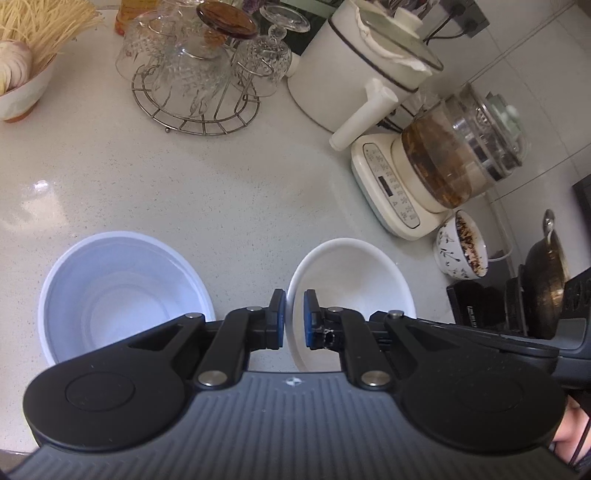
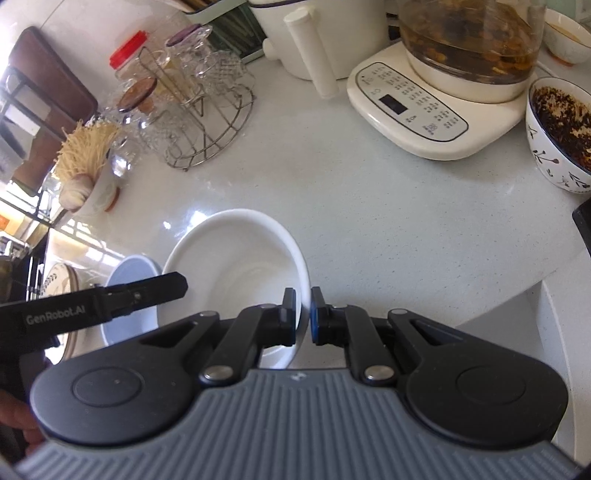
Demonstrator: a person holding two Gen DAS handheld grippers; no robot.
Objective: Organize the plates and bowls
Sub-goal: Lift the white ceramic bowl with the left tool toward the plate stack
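My left tongs point(image 1: 294, 317) pinch the near-left rim of the white bowl point(image 1: 354, 273), low and centre in the left view; my right tongs point(image 2: 303, 315) clamp its right rim. Only the left view shows the whole pale blue bowl point(image 1: 122, 284) on the table point(image 1: 221, 184) beside it. Only the right view shows a patterned plate point(image 2: 61, 284) at the lower left, behind the left tongs' arm.

Pale speckled countertop point(image 1: 184, 177) (glossy, daylight glare); white tiled wall point(image 1: 535, 66); wall socket point(image 1: 469, 14).
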